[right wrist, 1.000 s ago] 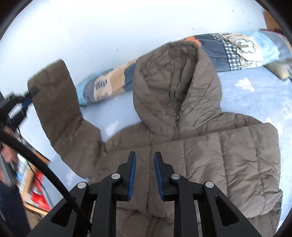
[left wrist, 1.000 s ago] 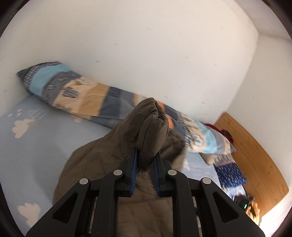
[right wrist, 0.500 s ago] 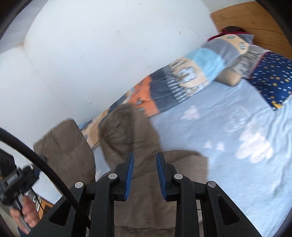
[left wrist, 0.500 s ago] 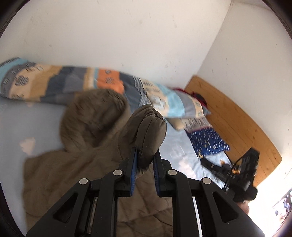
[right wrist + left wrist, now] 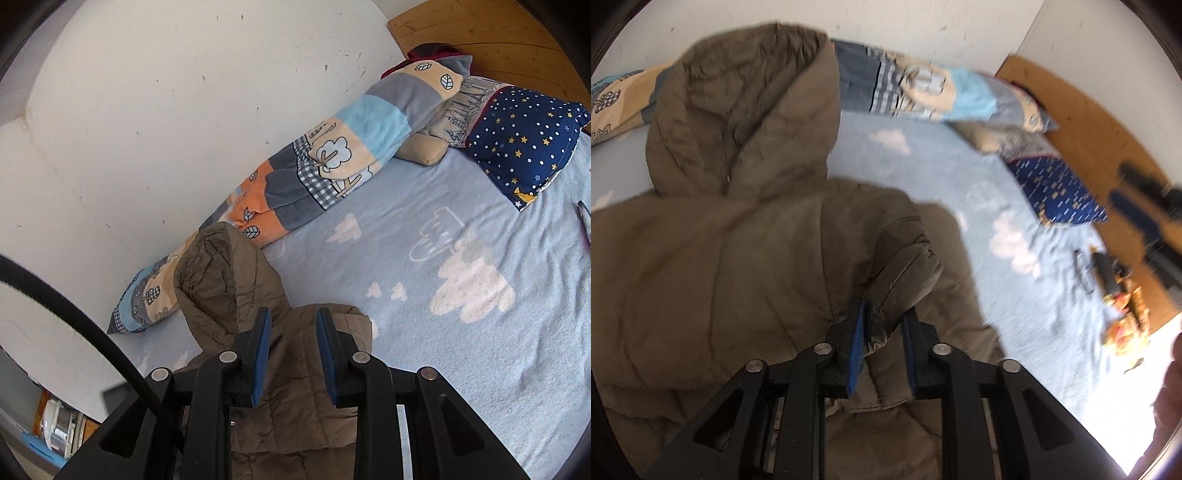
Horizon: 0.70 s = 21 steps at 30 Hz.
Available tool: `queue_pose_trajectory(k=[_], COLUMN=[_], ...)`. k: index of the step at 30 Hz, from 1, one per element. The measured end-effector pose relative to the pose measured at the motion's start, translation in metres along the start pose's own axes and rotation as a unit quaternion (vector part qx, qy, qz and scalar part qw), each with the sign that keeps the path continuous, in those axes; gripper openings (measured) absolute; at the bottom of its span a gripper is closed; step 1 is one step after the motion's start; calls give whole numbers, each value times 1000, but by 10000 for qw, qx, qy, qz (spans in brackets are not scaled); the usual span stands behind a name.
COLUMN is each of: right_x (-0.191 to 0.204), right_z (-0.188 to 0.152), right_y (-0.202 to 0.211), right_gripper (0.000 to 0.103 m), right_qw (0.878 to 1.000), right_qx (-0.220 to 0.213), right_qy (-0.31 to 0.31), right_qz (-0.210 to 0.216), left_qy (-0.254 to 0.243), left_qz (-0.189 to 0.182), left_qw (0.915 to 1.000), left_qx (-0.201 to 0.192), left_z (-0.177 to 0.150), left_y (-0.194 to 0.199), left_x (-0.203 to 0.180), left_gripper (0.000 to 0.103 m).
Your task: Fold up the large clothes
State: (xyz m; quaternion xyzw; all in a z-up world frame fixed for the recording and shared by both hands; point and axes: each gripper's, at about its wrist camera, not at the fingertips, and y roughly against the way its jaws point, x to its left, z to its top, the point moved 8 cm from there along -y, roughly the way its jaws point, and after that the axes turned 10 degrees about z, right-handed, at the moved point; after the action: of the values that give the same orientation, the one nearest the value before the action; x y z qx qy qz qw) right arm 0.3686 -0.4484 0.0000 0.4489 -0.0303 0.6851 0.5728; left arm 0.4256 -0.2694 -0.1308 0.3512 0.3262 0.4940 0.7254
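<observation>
An olive-brown hooded puffer jacket lies on the light blue bed sheet, hood toward the wall. My left gripper is shut on the jacket's sleeve cuff and holds it low over the jacket's front. In the right wrist view the jacket lies under my right gripper, which is open and empty, hovering above the shoulder beside the hood.
A rolled patchwork blanket lies along the white wall. A navy star pillow and a beige cushion sit by the wooden headboard. Small dark and orange items lie at the bed's right edge.
My left gripper has carried the cuff down and across onto the jacket's front. My right gripper has drawn back and now points down the bed.
</observation>
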Motion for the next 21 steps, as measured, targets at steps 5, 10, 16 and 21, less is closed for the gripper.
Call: queue_pose_trajectory(k=[5, 10, 16, 21], right_x=[1, 4, -14, -23], right_z=[-13, -38, -84, -114], right_y=[-19, -47, -87, -108], right_gripper=[42, 42, 45, 48], right_qw=[9995, 9951, 9798, 9709], right_qx=[281, 751, 1420, 1729], right_qy=[-117, -472, -1272, -1558], right_qz=[98, 433, 598, 559], left_qy=[11, -118, 361, 1410], left_qz=[-436, -376, 512, 519], left_qw=[9990, 9984, 9966, 9878], left_qx=[87, -406, -541, -411], left_z=[-8, -9, -10, -14], left_y=[21, 82, 108, 89], left_x=[1, 34, 162, 251], left_gripper=[52, 64, 67, 67])
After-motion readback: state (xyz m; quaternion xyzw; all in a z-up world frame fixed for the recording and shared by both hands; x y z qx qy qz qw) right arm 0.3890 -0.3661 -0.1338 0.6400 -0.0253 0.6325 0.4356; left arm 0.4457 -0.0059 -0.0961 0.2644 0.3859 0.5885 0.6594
